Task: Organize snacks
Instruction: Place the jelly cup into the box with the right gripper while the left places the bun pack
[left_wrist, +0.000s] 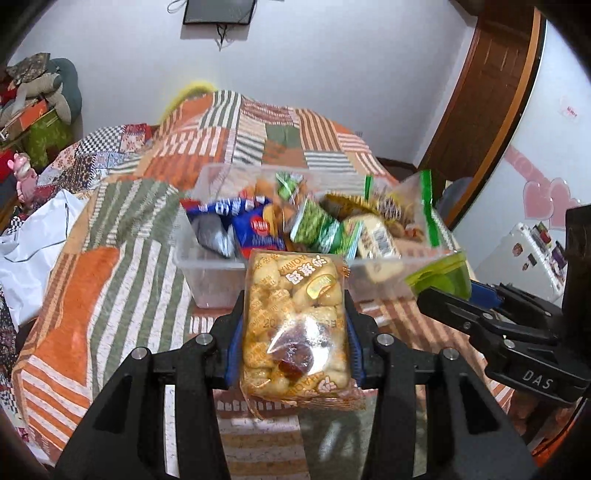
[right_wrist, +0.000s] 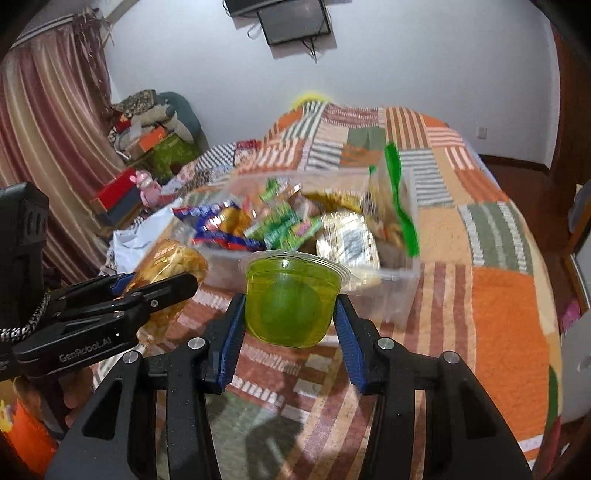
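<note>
A clear packet of golden puffed snacks (left_wrist: 295, 325) stands upright between the blue pads of my left gripper (left_wrist: 294, 306), which is shut on it. My right gripper (right_wrist: 289, 306) is shut on a green jelly cup (right_wrist: 291, 295) with a foil lid. Both hang above the quilt, just in front of a clear plastic bin (left_wrist: 207, 262) filled with blue and green snack packets and a zip bag with a green seal (right_wrist: 399, 206). In the right wrist view the left gripper (right_wrist: 162, 282) and its packet (right_wrist: 173, 258) sit to the left. The right gripper's cup (left_wrist: 443, 273) shows at right in the left wrist view.
The bin (right_wrist: 402, 273) rests on a bed under an orange, green and white patchwork quilt (right_wrist: 498, 295). A white plastic bag (left_wrist: 33, 236) lies left of the bin. Boxes and piled clothes (right_wrist: 155, 122) stand by a curtain at the far left; a wooden door (left_wrist: 491, 103) is at right.
</note>
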